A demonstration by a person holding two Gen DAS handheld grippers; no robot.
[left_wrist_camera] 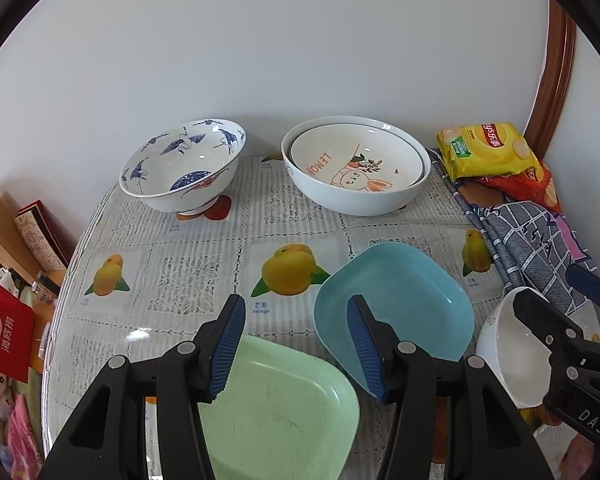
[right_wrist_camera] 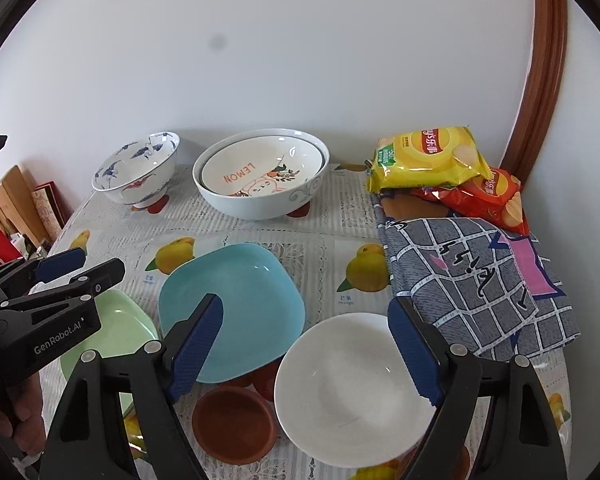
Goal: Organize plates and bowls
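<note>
A green plate (left_wrist_camera: 284,408) lies at the table's front left, a blue plate (left_wrist_camera: 396,300) beside it. My left gripper (left_wrist_camera: 296,352) is open and empty above them. A plain white bowl (right_wrist_camera: 352,388) stands at the front right. My right gripper (right_wrist_camera: 304,352) is open and empty just over its rim. A blue-patterned bowl (left_wrist_camera: 180,168) and a "LEMON" bowl nested in a larger white bowl (left_wrist_camera: 356,168) stand at the back. A small brown dish (right_wrist_camera: 234,424) lies at the front. The left gripper also shows in the right wrist view (right_wrist_camera: 78,268).
A checked cloth (right_wrist_camera: 480,280) covers the table's right side, with yellow (right_wrist_camera: 428,160) and red (right_wrist_camera: 492,196) chip bags behind it. The wall runs close behind the bowls. Boxes and a red bag (left_wrist_camera: 4,332) stand off the table's left edge.
</note>
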